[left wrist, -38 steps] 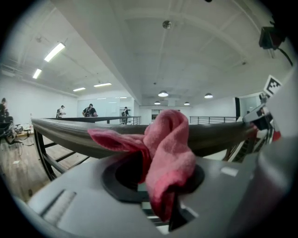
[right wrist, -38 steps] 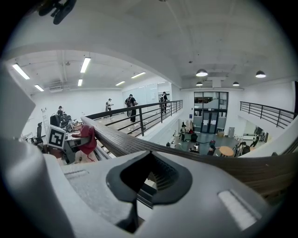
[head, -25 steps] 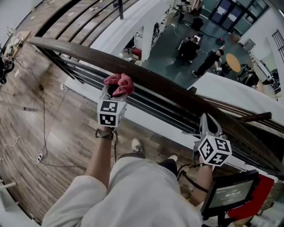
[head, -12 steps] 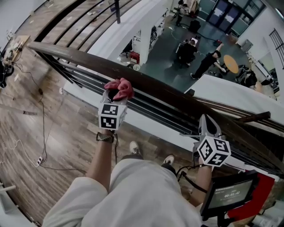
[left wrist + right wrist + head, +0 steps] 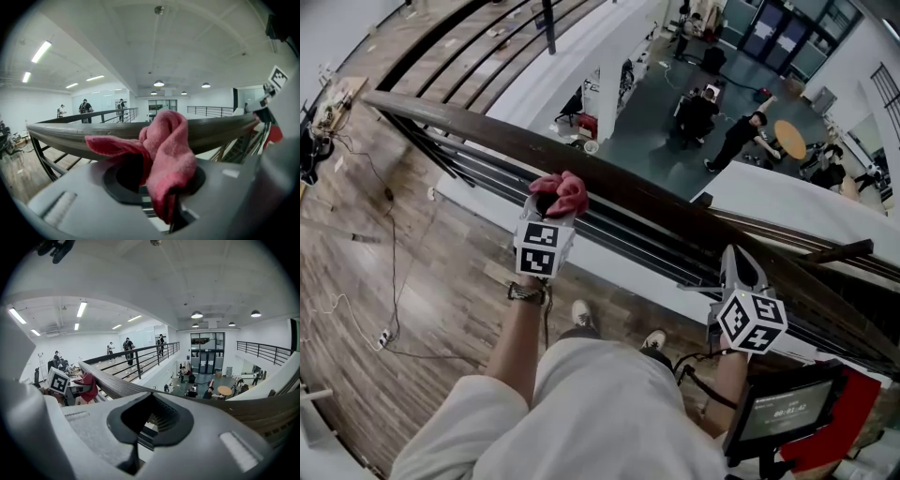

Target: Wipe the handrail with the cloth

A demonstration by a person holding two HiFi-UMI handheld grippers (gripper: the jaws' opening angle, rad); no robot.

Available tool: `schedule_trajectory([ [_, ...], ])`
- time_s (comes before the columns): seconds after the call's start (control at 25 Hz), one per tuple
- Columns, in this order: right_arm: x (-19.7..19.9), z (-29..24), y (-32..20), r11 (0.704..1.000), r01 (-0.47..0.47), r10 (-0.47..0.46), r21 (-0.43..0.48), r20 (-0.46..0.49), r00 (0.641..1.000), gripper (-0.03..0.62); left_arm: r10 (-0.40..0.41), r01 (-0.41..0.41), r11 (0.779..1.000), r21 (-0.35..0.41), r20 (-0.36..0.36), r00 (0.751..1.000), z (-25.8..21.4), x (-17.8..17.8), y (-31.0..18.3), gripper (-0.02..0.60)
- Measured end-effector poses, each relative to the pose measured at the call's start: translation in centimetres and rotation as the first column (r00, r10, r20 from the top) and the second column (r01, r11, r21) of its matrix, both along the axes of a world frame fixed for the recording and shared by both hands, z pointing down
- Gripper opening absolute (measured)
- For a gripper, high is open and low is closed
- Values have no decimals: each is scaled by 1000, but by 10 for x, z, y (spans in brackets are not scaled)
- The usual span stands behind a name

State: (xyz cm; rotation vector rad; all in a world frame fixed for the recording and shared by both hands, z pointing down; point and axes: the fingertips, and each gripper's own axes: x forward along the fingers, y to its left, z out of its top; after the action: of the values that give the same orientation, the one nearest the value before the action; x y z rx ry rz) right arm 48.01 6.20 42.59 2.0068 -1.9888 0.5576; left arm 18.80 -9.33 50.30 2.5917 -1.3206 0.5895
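Left gripper: I am watching the left gripper [image 5: 546,208] reaching up to the rail from the walkway side, its marker cube [image 5: 539,251] facing the head camera.
Left jaws: they are clamping down on the pink cloth [image 5: 565,190]; in the left gripper view the fabric [image 5: 168,150] is bunching out above the pinched seam, with one flap trailing to the left.
Cloth position: it is sitting at the near edge of the dark wooden handrail [image 5: 469,125], left of the rail's middle, and looks to be pressing against the rail top.
Handrail: it is running diagonally from upper left to lower right in the head view; in the left gripper view it [image 5: 65,133] is crossing right behind the cloth.
Right gripper: the right gripper [image 5: 741,267] is waiting further right along the same rail, well apart from the cloth, pointing at the rail's near side.
Right jaws: they are closing together on nothing; through the right gripper view I am seeing only the rail [image 5: 117,385] beyond them, with the other gripper and its cloth [image 5: 86,386] off to the left.
Below the rail: people [image 5: 736,131] are standing around on the lower floor [image 5: 656,103], beside a round table [image 5: 794,133].
Near me: a small screen [image 5: 783,410] is glowing at lower right, and cables [image 5: 394,281] are lying across the plank floor [image 5: 356,234].
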Motion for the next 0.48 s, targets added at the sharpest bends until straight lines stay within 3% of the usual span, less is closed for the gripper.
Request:
schedule_trajectory([
  [0.48, 35, -4, 18, 1000, -7, 7, 0, 0, 1000, 3, -33, 33, 999, -21, 19, 999, 1, 22, 11, 147],
])
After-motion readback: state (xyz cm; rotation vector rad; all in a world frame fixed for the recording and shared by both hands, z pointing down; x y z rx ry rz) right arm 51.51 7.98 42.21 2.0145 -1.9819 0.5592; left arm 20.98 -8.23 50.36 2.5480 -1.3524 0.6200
